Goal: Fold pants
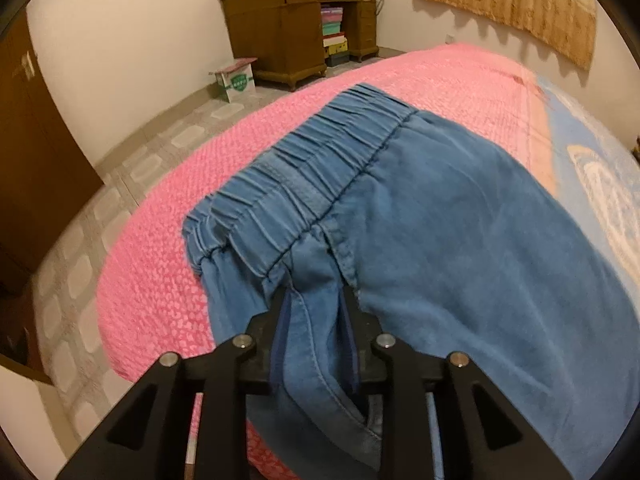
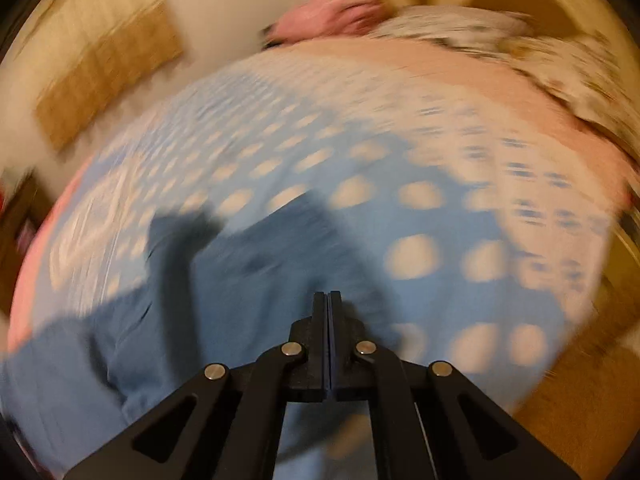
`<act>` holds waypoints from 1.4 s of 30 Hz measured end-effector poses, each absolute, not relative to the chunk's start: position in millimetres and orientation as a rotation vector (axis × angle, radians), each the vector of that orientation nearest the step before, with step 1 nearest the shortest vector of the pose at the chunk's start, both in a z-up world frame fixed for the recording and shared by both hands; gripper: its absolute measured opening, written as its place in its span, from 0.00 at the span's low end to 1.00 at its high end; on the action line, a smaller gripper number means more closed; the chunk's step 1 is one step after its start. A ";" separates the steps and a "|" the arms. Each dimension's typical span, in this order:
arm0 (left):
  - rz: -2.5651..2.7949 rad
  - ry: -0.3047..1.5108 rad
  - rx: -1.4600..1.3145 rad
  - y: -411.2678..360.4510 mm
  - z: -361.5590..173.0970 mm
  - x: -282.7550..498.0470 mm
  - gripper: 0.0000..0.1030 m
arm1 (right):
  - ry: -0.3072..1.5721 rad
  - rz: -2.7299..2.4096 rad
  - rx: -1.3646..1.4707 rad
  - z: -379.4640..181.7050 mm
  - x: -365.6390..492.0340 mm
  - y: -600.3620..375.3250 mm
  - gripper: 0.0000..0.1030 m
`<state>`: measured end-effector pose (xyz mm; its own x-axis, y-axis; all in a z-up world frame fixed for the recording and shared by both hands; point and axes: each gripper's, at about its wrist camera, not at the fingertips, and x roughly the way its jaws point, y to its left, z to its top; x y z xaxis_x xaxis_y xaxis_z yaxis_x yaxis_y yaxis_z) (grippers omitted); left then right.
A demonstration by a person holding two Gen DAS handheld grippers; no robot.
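Observation:
Blue denim pants [image 1: 440, 208] with an elastic waistband [image 1: 304, 172] lie on a pink bedspread [image 1: 168, 280]. My left gripper [image 1: 316, 292] is shut on a fold of the pants just below the waistband, with cloth bunched between its fingers [image 1: 280, 320]. In the blurred right wrist view, my right gripper [image 2: 327, 294] is shut with its fingers pressed together and nothing visible between them, above the pants [image 2: 248, 264], which lie on a light blue sheet with pale dots [image 2: 420, 216].
A brown wooden desk [image 1: 288, 28] with stacked boxes stands at the far wall, with a small cardboard box [image 1: 234, 80] on the tiled floor. A door [image 1: 36, 160] is at the left. Pillows [image 2: 500, 40] lie at the bed's far end.

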<state>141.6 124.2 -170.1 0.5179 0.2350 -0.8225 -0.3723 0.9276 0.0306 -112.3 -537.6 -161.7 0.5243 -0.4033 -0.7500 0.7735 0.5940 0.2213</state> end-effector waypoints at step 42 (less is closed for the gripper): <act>0.358 0.962 -0.223 131.9 -171.7 139.5 0.31 | 0.658 -0.791 0.695 -163.5 -135.7 -595.3 0.08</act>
